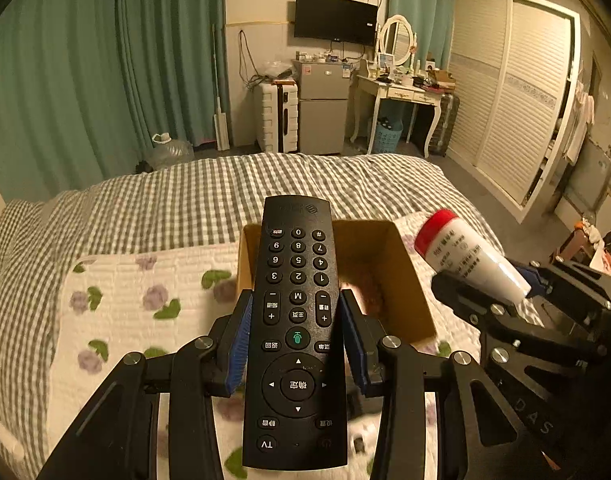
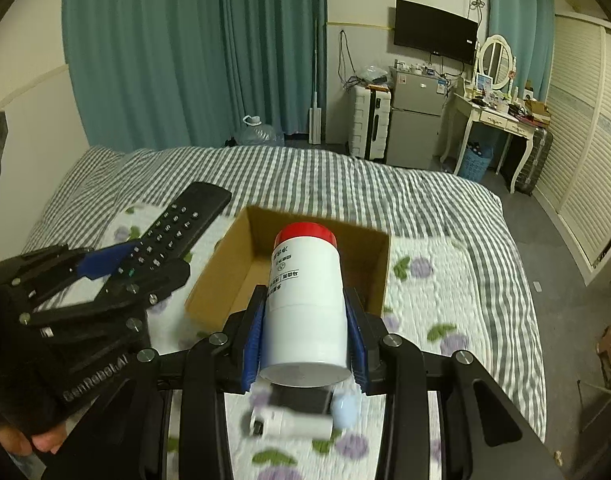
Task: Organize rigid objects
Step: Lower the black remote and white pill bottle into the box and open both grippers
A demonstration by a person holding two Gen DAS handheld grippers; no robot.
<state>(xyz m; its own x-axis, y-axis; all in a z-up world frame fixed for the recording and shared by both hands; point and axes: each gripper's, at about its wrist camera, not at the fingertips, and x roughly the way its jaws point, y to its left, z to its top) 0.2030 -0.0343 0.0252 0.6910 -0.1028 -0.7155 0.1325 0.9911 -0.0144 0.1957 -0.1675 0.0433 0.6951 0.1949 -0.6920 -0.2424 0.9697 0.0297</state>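
Observation:
My left gripper (image 1: 295,320) is shut on a black TV remote (image 1: 295,336), holding it lengthwise above the near edge of an open cardboard box (image 1: 409,280). My right gripper (image 2: 305,328) is shut on a white bottle with a red cap (image 2: 305,296), cap pointing toward the same box (image 2: 369,264). The bottle (image 1: 465,258) and right gripper show at the right of the left wrist view; the remote (image 2: 177,232) and left gripper (image 2: 117,270) show at the left of the right wrist view. The box sits on a floral quilt (image 1: 121,304) on the bed.
Small blurred white objects (image 2: 293,420) lie on the quilt below the right gripper. The bed has a grey checked cover (image 1: 185,196). Beyond it stand a fridge (image 1: 323,108), a white suitcase (image 1: 277,116), a vanity table (image 1: 401,96) and a wardrobe (image 1: 509,92).

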